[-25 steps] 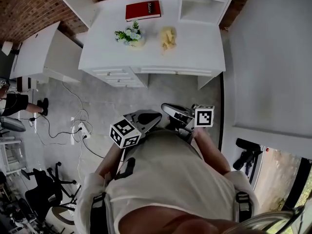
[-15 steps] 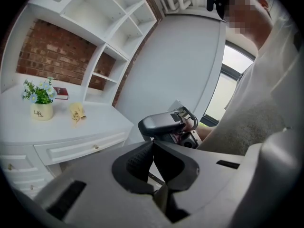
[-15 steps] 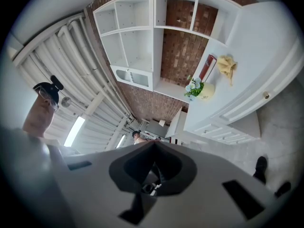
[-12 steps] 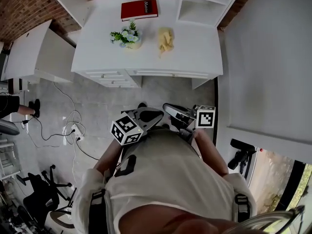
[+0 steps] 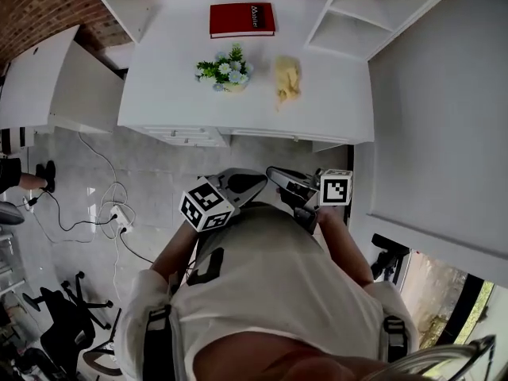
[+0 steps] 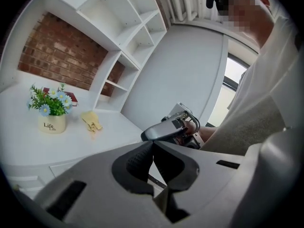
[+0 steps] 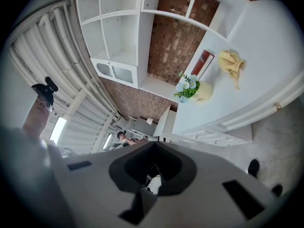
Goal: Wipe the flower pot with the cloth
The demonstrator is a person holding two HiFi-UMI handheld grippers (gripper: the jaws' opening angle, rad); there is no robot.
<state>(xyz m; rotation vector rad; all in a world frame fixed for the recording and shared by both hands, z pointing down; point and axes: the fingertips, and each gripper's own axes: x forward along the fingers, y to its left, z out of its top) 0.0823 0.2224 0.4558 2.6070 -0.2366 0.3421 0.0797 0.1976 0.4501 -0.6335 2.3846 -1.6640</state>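
Head view: flower pot point(image 5: 226, 71) and cloth point(image 5: 286, 78) now nearer; left gripper point(image 5: 260, 182), right gripper point(image 5: 271, 171) jaws together; left gripper view alone shows pot lettering.

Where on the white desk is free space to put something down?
Free: the wide patch left of the flower pot, up to the desk edge; the front strip before pot and yellow cloth; the corner right of the cloth. Crowded: the middle, around red book, pot and cloth.

1. The small cream round flower pot point(image 6: 52, 124), holding blue and white flowers, bears the dark word "Life"; a smaller line under it is too small to read.
2. The red rectangular book point(image 5: 242, 19) shows white lettering on its cover, too small to make out.
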